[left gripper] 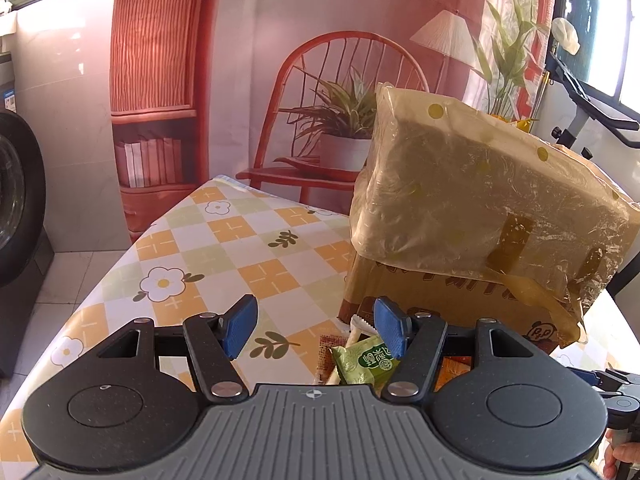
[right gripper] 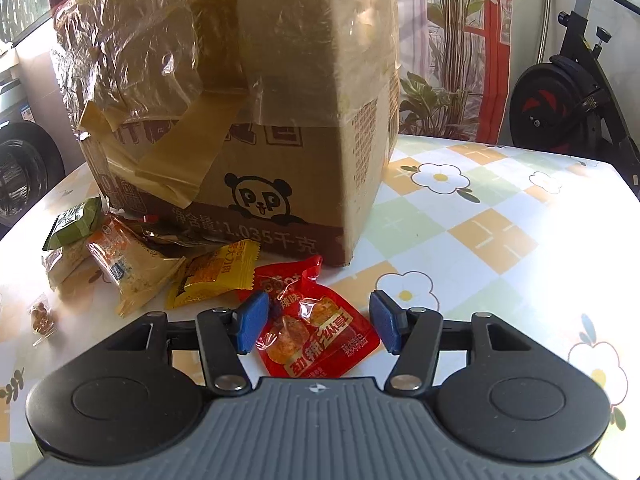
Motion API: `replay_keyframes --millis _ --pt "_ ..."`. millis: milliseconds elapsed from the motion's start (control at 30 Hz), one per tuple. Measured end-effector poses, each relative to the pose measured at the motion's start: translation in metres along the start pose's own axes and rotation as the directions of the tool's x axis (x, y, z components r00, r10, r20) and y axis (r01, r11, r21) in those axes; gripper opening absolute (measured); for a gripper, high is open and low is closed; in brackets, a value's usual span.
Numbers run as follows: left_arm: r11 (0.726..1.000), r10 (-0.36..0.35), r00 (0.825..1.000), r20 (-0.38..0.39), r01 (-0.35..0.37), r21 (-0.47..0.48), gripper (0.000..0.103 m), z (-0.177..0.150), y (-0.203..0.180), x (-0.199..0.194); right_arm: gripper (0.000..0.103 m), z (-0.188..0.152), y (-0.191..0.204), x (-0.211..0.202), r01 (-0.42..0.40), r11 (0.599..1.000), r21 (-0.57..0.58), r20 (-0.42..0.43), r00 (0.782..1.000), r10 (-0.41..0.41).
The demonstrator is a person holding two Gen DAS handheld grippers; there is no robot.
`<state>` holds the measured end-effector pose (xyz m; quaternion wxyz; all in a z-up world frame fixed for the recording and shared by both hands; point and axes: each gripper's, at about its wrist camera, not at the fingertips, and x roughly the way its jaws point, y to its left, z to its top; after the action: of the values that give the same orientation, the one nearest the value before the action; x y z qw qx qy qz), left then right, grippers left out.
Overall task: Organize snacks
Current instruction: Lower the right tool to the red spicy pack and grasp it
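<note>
Partly hidden green packet (left gripper: 366, 360) (text blurred)

**Snack packets lying loose at the foot of the box**

I see a red packet (right gripper: 316, 320) flat on the bench, nearest me. Behind it lie a yellow packet (right gripper: 214, 276), an orange-and-cream packet (right gripper: 132, 268) and a green packet (right gripper: 74, 222), clustered against the taped cardboard box (right gripper: 256, 120), which stands upright.
</note>
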<state>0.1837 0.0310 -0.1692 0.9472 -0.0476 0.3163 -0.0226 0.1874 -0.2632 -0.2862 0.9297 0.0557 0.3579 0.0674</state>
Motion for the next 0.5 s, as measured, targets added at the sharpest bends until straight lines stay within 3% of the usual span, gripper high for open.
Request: replay_keyframes --millis 233,400,500 --pt "1.0 -0.015 1.0 -0.025 0.015 -0.012 0.067 -0.007 -0.001 0.002 0.069 -0.002 0.019 0.006 0.077 0.993 -0.087 0.03 0.997 -0.075" --pt "1.0 -0.015 0.999 -0.04 0.015 -0.011 0.067 -0.012 -0.001 0.004 0.072 -0.001 0.018 0.011 0.095 0.992 -0.078 0.033 0.995 -0.093" --pt "1.0 -0.02 0.999 -0.044 0.02 -0.009 0.067 -0.014 -0.002 0.005 0.064 -0.002 0.018 0.009 0.066 0.995 -0.079 0.034 0.997 -0.064"
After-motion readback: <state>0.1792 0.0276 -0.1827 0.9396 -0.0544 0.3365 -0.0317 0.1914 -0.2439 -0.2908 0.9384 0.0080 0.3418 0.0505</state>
